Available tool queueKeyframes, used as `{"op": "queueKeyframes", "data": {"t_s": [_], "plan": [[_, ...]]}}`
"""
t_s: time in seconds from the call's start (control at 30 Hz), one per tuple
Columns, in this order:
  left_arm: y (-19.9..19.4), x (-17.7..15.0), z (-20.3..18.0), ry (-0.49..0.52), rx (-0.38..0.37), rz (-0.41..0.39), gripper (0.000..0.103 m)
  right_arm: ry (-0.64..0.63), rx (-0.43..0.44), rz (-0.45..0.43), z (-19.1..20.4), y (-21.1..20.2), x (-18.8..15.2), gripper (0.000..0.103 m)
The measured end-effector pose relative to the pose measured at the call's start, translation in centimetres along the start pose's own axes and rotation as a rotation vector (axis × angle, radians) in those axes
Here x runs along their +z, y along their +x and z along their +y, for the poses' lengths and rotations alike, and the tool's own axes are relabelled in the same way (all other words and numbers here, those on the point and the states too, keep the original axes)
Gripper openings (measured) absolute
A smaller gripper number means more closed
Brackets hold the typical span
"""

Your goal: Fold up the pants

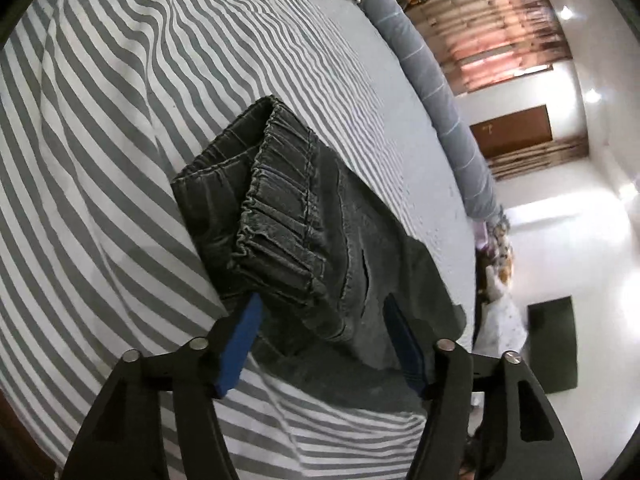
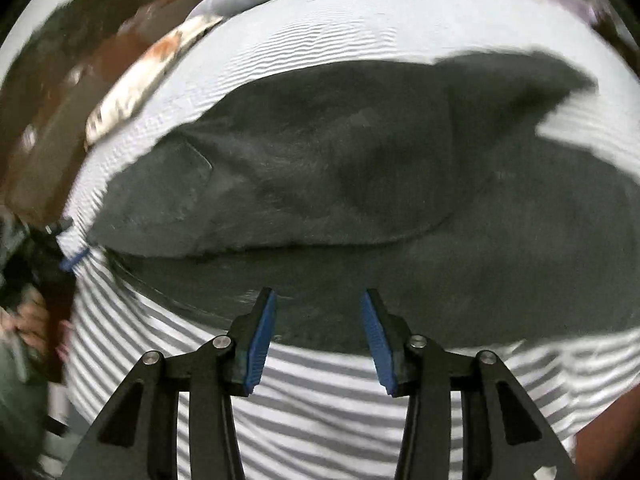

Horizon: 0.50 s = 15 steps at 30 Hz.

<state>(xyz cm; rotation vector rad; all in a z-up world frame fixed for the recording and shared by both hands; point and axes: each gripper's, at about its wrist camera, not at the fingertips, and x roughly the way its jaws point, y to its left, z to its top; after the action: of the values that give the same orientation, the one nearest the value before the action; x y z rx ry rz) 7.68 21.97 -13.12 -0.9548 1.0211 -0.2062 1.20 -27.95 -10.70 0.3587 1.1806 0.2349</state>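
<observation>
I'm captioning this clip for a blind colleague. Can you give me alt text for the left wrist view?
Dark grey pants, folded with the elastic waistband on top, lie on a bed with a grey and white striped sheet. The left gripper hovers at their near edge, jaws open and holding nothing. A shiny white floor is on the right.

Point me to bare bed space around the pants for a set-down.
Free: striped sheet left of the pants, and the strip between them and the grey bolster. Crowded: near edge, where left gripper and right gripper stand open.
</observation>
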Motion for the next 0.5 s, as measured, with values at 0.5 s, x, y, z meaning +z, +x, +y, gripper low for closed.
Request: {"op": "queueKeyframes", "data": {"t_s": [0.5], "plan": [[3.6, 0.7, -0.5, -0.020, 0.102, -0.014, 0.053, 0.497, 0.163, -0.086, -5.6, 3.6, -0.7, 0.042]]}}
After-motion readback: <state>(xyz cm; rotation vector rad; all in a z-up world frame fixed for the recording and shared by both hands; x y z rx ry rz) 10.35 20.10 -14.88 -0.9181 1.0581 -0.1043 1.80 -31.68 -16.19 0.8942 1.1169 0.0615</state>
